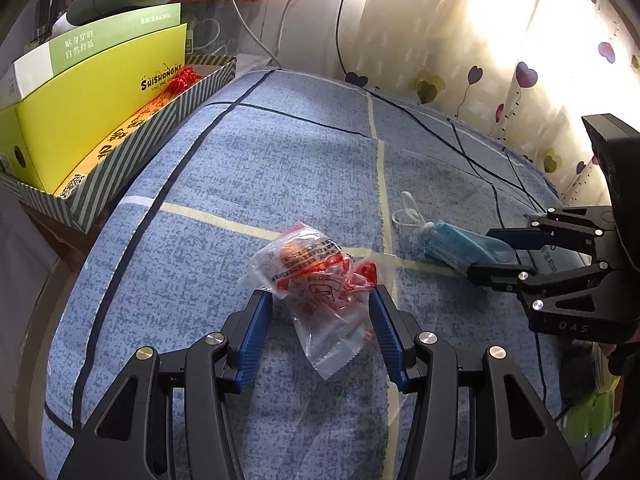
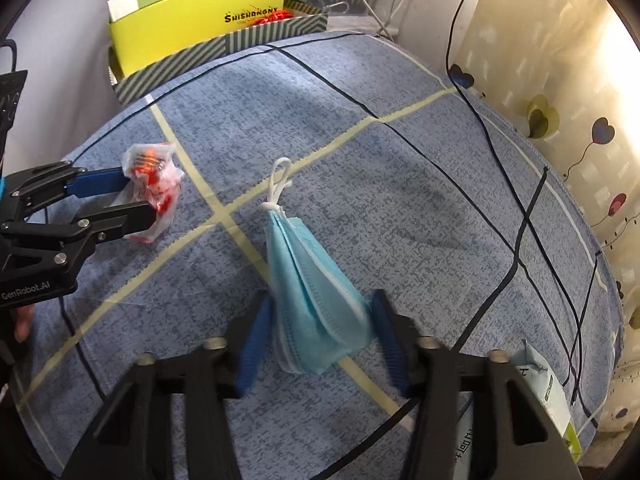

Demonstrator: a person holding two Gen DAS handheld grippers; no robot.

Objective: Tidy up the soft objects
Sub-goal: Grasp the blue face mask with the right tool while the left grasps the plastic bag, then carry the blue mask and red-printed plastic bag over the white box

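Left gripper (image 1: 320, 300) spread around crumpled plastic wrapper (image 1: 316, 276), right gripper (image 2: 320, 312) pinching blue face mask (image 2: 312, 300), both on blue bedsheet (image 1: 280, 168)

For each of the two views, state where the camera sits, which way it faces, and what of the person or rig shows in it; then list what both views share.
Left wrist: sits on the left hand-held gripper, facing down along its fingers at the crumpled red-printed plastic bag between them; the right hand-held gripper enters from the right.
Right wrist: sits on the right hand-held gripper, facing down at the folded blue face mask between its fingers; the left hand-held gripper and fingertips of a hand show at left.
Shared: bag, mask, blue checked cloth, yellow box.
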